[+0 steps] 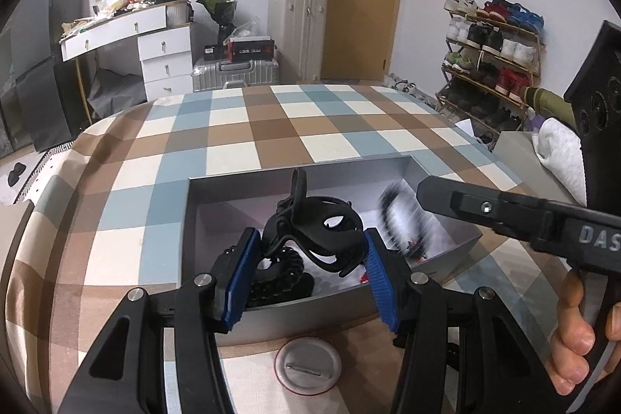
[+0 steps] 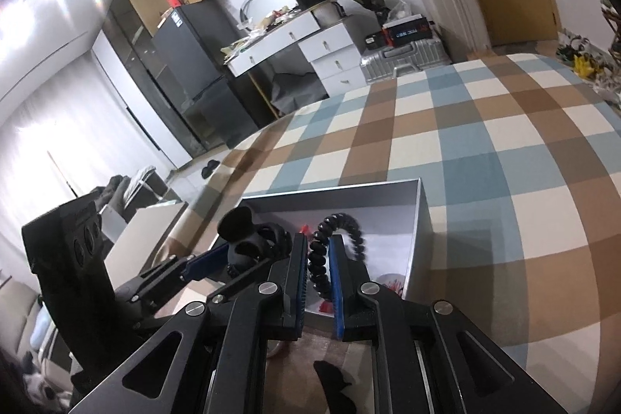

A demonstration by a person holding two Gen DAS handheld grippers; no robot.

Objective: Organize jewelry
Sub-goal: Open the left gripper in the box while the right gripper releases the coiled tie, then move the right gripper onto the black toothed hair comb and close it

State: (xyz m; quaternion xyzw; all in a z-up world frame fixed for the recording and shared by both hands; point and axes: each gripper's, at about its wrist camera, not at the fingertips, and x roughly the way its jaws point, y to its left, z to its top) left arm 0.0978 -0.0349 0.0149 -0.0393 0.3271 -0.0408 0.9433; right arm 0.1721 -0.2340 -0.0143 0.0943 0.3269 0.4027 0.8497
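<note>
- Nearest the left wrist camera: one round white badge (image 1: 308, 365) with a red rim, lying back-up on the checked cloth (image 1: 248, 127) just in front of the box, its pin bar running side to side.
- One open grey box (image 1: 392, 167) sits on the cloth, long axis running left to right in the left view.
- Left gripper (image 1: 308, 260) clamps one black claw hair clip (image 1: 316, 233) over the box; blue pads press its two sides, and the clip's long axis leans up and away from the camera with its handle end uppermost.
- One black spiral hair tie (image 1: 285, 272) lies in the box under the clip in the left view.
- Right gripper (image 2: 319, 268) has its jaws nearly together, gripping a black spiral hair tie (image 2: 341, 231); the coil arcs up from between the pads and bends over to the right, above the box (image 2: 421, 220).
- Whether that is the same tie as the one seen in the left view, I cannot tell.
- Red-and-white bits (image 2: 390, 284) lie on the box floor, too blurred to name or count.
- One bare hand (image 1: 574, 340) holds the right gripper's handle.
</note>
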